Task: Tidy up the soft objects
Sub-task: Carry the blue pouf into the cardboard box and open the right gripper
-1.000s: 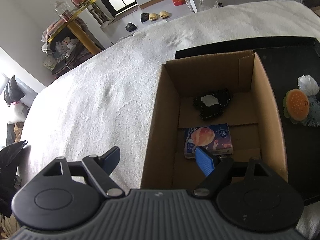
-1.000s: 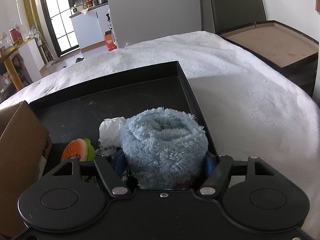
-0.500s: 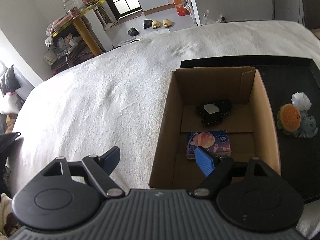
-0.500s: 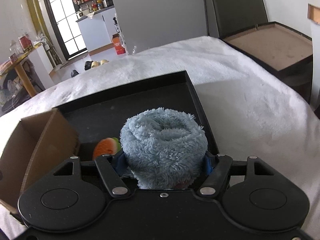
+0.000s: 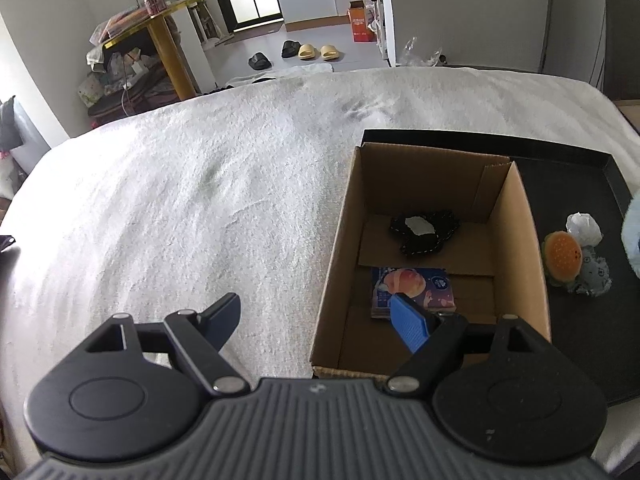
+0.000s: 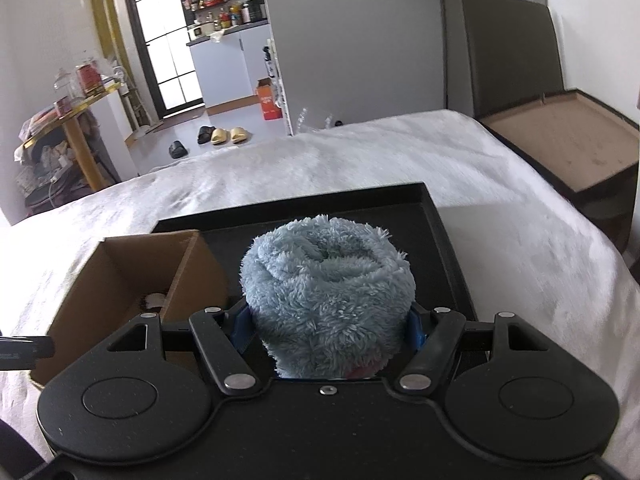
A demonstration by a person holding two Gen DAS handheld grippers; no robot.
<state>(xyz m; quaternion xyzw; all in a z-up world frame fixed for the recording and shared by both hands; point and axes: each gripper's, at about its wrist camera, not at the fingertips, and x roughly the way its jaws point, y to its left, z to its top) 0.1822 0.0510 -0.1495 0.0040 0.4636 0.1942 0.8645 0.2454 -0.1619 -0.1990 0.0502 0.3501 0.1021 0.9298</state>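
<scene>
My right gripper (image 6: 326, 326) is shut on a fluffy blue rolled towel (image 6: 326, 288) and holds it above the black tray (image 6: 452, 248). An open cardboard box (image 5: 338, 256) stands on the tray's left part, also in the right wrist view (image 6: 116, 280). It holds a black pouch (image 5: 424, 232) and a tissue pack (image 5: 412, 290). My left gripper (image 5: 320, 316) is open and empty over the box's near left corner. A burger plush (image 5: 562, 256), a white crumpled item (image 5: 584, 228) and a grey patterned cloth (image 5: 592, 280) lie on the tray right of the box.
The tray (image 5: 572, 184) lies on a white fuzzy bed cover (image 5: 180, 200). A wooden box lid (image 6: 568, 136) sits beyond the bed's right edge. A yellow side table (image 5: 164, 36) and slippers (image 5: 312, 50) stand on the floor behind.
My right gripper has lifted the blue towel higher and drawn back, bringing the box into its view. My left gripper has risen and pulled back from the box.
</scene>
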